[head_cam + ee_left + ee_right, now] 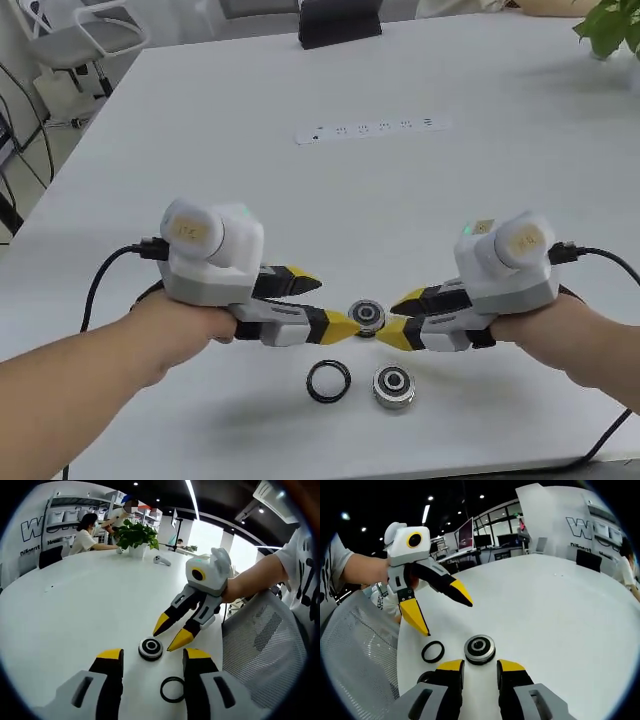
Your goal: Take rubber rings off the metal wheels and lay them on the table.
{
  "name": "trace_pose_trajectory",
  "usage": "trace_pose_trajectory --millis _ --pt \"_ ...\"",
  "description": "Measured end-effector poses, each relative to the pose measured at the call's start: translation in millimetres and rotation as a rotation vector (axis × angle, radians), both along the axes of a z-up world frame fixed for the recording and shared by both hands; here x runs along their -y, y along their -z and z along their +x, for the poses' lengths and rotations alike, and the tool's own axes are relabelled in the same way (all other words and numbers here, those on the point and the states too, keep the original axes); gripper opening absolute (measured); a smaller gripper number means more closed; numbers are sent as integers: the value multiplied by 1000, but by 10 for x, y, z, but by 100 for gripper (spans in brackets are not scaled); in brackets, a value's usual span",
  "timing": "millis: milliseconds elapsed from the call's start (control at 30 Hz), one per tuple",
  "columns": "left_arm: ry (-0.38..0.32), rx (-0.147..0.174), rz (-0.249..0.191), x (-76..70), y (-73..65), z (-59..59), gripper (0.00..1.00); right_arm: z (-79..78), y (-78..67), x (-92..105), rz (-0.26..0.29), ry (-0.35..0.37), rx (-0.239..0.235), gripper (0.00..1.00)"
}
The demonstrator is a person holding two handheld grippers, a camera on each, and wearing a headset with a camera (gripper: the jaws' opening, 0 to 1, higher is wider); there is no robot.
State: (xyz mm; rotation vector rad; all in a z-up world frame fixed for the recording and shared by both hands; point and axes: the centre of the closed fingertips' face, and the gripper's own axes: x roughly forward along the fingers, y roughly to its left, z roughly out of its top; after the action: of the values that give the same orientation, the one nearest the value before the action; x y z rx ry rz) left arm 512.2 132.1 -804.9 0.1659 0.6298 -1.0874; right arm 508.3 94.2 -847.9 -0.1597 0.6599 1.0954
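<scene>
Rubber ring (328, 381) lies nearest; metal wheel (367, 315) sits between left tool (337, 304) and right tool (387, 320), both released.

A broad white table (420, 190) carries a flat white power strip (372, 129) and a green leafy plant in a white pot (134, 536), with a black chair (338, 22) at its far edge and a white-framed office chair (80, 35) off its left side. Overhead, a black ceiling (220, 495) holds a long white strip light (191, 499) and small spotlights (431, 498). Around stand a white wall with large dark letters (587, 526), white shelves of storage boxes (70, 514), desk monitors (466, 532), bright windows (242, 555) and a grey mesh chair back (267, 640) close by.
</scene>
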Motion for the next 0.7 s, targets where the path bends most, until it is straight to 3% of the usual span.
trace_pose_trajectory --millis 700 --pt "51 -14 28 259 202 -2 29 -3 64 -37 -8 -21 19 18"
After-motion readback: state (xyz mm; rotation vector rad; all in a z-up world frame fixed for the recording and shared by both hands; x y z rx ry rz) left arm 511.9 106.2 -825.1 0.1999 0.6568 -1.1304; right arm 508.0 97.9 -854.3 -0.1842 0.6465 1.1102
